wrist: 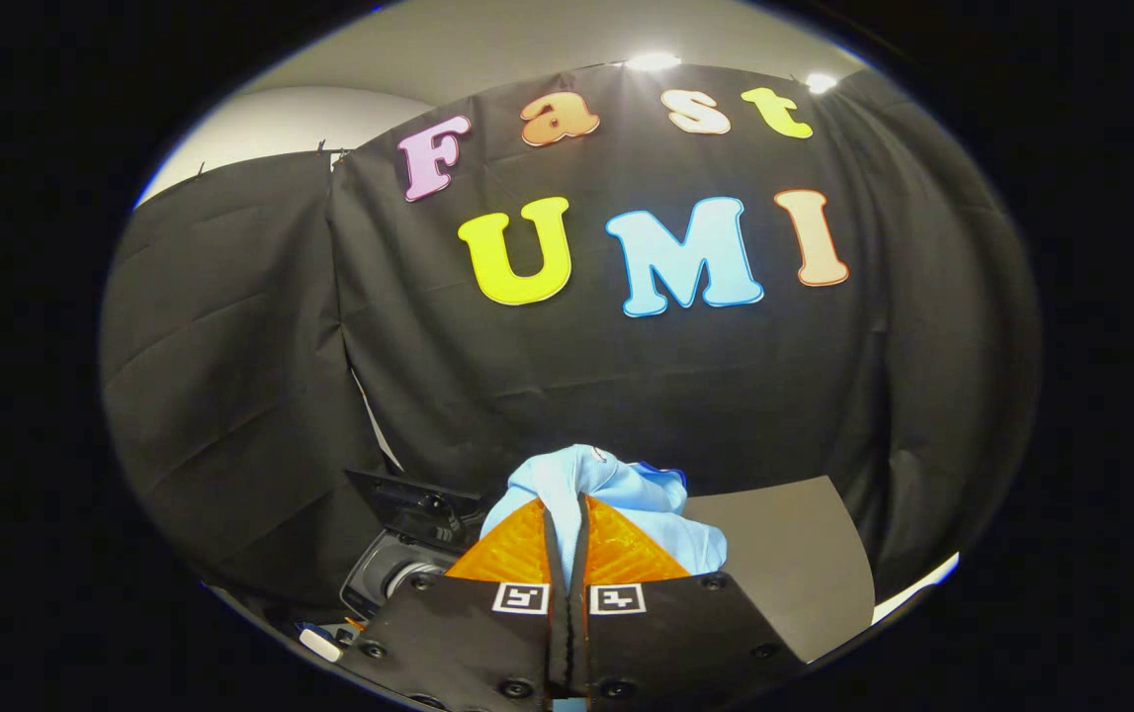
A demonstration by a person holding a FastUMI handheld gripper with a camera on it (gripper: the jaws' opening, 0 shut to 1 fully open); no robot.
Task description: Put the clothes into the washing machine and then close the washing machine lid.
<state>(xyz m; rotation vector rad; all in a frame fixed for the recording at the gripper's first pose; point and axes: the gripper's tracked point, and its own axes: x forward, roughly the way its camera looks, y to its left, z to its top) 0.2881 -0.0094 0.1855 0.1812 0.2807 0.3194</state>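
Gripper (567, 514) at lower centre clenched on light blue garment (626, 499), cloth bunched above fingertips. Washing machine (408, 554) sat lower left, lid raised.

A light-blue cloth (616, 494) is bunched and pinched between the closed fingers (567, 514), held aloft. Lower and to their left sits the dark washing machine (398, 564), its lid (408, 494) raised open.

Garment (616, 494) pinched between closed jaws of the gripper (567, 524), washing machine (403, 554) lower left, table (794, 564) right, booth wall behind.
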